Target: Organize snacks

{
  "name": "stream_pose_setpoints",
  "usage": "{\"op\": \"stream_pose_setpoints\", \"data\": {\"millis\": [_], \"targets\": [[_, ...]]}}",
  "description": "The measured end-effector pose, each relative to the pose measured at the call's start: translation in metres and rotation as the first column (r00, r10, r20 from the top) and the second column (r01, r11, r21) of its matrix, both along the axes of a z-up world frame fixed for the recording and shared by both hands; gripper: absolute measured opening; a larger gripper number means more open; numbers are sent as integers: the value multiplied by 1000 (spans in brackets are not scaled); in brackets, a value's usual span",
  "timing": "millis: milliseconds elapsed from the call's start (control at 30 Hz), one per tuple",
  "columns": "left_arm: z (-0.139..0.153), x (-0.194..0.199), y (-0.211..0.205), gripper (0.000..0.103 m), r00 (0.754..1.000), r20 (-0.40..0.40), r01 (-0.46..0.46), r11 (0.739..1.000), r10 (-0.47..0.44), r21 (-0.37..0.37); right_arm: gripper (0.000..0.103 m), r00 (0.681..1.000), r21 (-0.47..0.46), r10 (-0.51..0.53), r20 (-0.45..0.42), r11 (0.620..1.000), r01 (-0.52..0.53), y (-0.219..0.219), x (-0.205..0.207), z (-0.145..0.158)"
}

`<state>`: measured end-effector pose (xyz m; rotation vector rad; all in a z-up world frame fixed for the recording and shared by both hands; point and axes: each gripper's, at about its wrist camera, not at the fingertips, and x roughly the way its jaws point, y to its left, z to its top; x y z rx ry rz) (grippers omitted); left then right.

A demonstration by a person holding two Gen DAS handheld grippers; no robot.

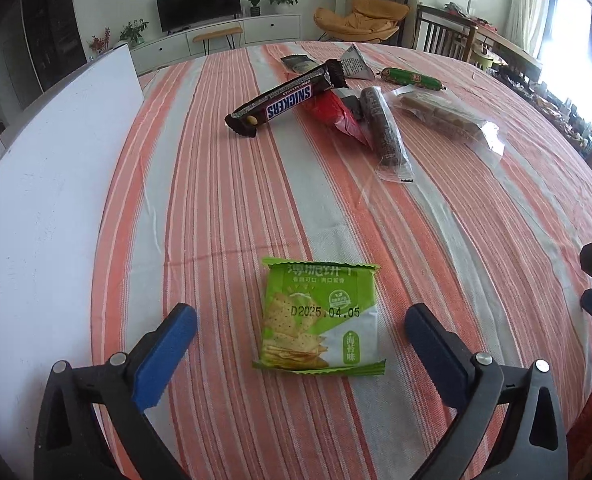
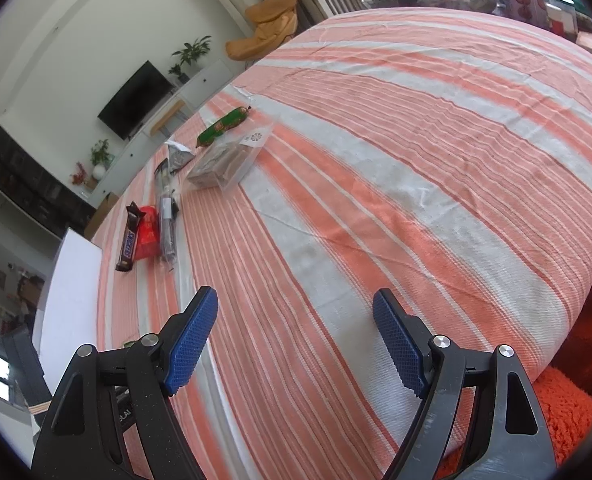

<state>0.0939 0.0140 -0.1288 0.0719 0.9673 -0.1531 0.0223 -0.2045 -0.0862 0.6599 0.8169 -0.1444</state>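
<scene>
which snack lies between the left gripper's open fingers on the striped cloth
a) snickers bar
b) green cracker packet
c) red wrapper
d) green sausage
b: the green cracker packet lies flat on the striped cloth between the wide-open fingers of the left gripper, untouched by either pad, while the Snickers bar and the green sausage lie farther off in the pile.

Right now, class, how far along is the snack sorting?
Done: the green cracker packet lies alone, apart from the pile. In hand: nothing; the left tool stands open around it, the right tool open over bare cloth. Left: Snickers bar, green sausage and other packets remain jumbled.
</scene>
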Motion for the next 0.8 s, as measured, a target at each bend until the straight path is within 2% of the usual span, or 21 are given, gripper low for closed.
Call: {"op": "stream_pose_setpoints", "data": {"millis": [333, 800], "targets": [[0, -3, -1, 103, 1000, 30, -5, 1000, 5, -1, 83, 1000, 4, 19, -7, 1000, -19, 3, 5, -4], [-1, -4, -1, 103, 999, 32, -6, 1000, 6, -2, 83, 993, 16, 118, 23, 993, -118, 19, 13, -2]]}}
